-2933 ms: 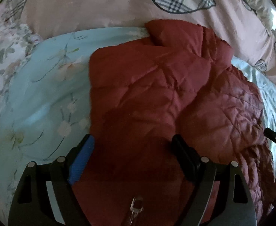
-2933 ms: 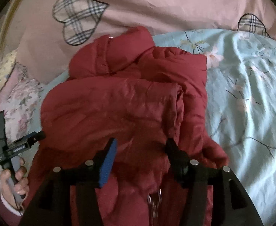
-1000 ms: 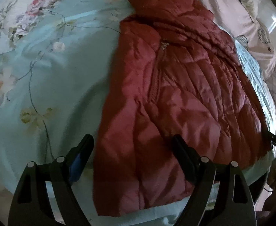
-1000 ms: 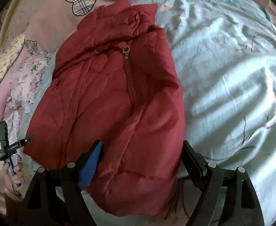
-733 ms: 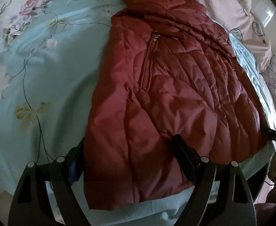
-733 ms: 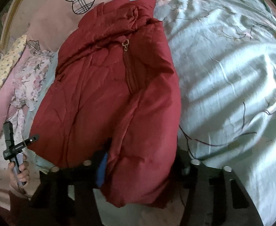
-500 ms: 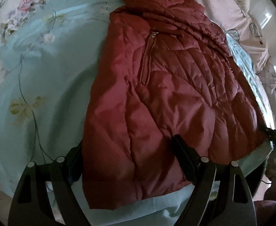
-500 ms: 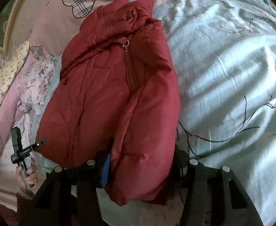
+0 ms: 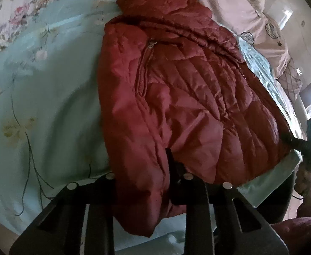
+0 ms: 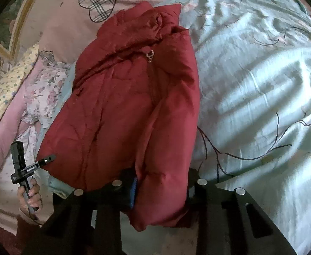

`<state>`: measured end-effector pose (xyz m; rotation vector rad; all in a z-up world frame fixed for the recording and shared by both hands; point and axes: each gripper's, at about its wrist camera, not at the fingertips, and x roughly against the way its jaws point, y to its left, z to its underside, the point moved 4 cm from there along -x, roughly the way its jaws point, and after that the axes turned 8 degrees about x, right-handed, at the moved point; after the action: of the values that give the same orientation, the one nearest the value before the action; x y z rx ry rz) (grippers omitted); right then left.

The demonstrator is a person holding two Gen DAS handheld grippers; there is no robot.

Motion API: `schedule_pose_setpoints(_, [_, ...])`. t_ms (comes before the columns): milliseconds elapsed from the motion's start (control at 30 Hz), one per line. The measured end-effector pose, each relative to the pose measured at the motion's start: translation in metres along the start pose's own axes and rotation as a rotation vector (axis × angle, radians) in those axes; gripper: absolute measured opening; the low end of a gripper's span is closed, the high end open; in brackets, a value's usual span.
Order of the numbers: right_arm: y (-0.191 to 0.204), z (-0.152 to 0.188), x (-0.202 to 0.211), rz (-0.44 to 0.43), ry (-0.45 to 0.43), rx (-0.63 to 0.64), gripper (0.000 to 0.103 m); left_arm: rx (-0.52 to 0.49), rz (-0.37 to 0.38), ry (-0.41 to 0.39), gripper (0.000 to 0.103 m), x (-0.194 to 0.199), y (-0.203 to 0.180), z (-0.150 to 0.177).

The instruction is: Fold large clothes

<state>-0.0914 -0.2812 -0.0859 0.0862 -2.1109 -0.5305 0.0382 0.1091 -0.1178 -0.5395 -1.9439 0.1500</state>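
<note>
Jacket (image 9: pixel 187 97), dark red and quilted, lay on a pale blue floral bedsheet (image 9: pixel 49 97), its hem hanging over the near edge of the bed. The left claw (image 9: pixel 141 170) and the right claw (image 10: pixel 161 189) were each closing on a hem corner, with padded fabric bunched between the jaws. The slick, puffy cloth could have slipped out of either grip once lifted, letting that side sag and skewing the fold.

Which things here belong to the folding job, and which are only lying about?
Job:
- red jacket
- left hand-held gripper, closing on its hem
- right hand-held gripper, closing on its hem

Lying about:
- blue floral sheet
- pink heart-print pillow
- floral pillow
</note>
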Motion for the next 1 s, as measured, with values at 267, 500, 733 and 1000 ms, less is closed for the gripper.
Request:
schedule_pose_setpoints(267, [0.005, -0.004, 0.025, -0.123, -0.051, 0.005, 0.025, -0.043, 0.044, -0.049, 0.018, 0.025, -0.011, -0.007])
schedule_pose_setpoints(500, [0.007, -0.023, 0.055, -0.241, -0.165, -0.009, 0.023, -0.055, 0.101, -0.147, 0.016, 0.06, -0.019, -0.033])
schedule_pose_setpoints(733, [0.013, -0.05, 0.068, -0.287, -0.254, -0.004, 0.023, -0.017, 0.155, -0.254, 0.016, 0.082, -0.02, -0.067])
schedule_pose_setpoints(1000, [0.013, -0.078, 0.072, -0.27, -0.327, -0.005, 0.023, -0.01, 0.146, -0.323, 0.016, 0.086, -0.029, -0.095])
